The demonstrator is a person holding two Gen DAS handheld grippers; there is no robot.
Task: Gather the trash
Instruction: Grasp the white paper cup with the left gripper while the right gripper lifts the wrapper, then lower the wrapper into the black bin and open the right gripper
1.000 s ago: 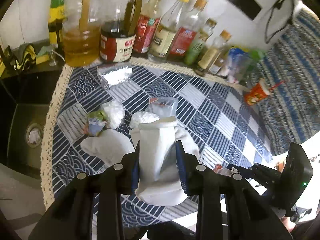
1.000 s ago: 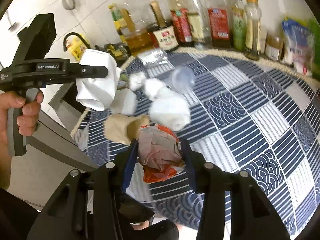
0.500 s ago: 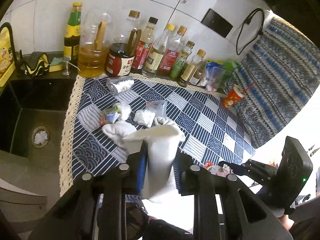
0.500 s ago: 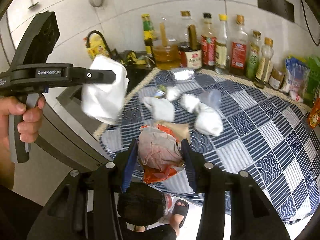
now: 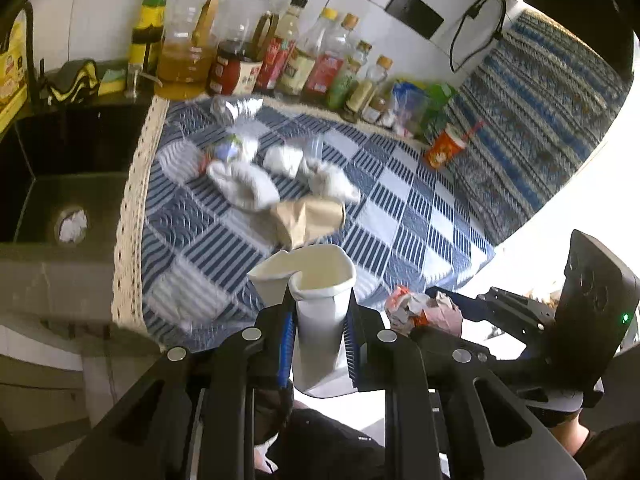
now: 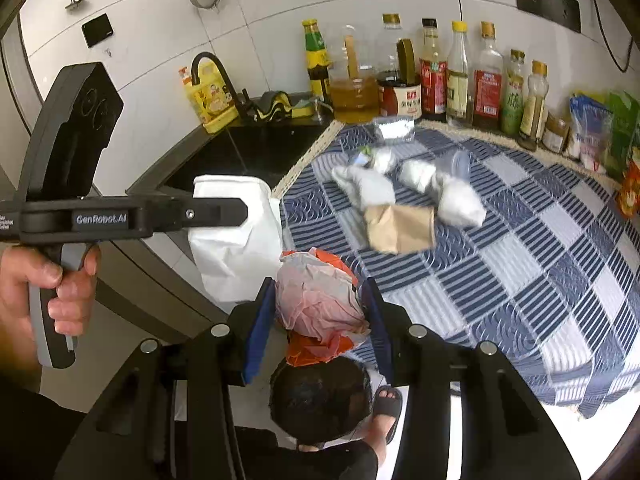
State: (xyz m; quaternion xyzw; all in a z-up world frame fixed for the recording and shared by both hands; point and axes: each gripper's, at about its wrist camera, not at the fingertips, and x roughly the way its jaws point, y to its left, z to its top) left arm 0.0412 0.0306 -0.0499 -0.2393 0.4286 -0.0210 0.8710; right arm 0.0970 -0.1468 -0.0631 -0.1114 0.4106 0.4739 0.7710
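Both claws loaded, off the counter's [image 6: 520,280] near edge. Left claw [image 5: 318,336] clenched on a squashed white cup [image 5: 320,320]; right claw [image 6: 322,316] grips a crumpled wrapper [image 6: 316,300] (pink-orange), above a black bin [image 6: 320,396]. Brown bag [image 6: 400,228] lies on the counter.

Condiment bottles [image 6: 436,76] are standing in a row against the tiled wall [image 6: 280,4]. A blue patterned cloth [image 6: 520,264] is covering the table beside a black sink [image 5: 68,176].
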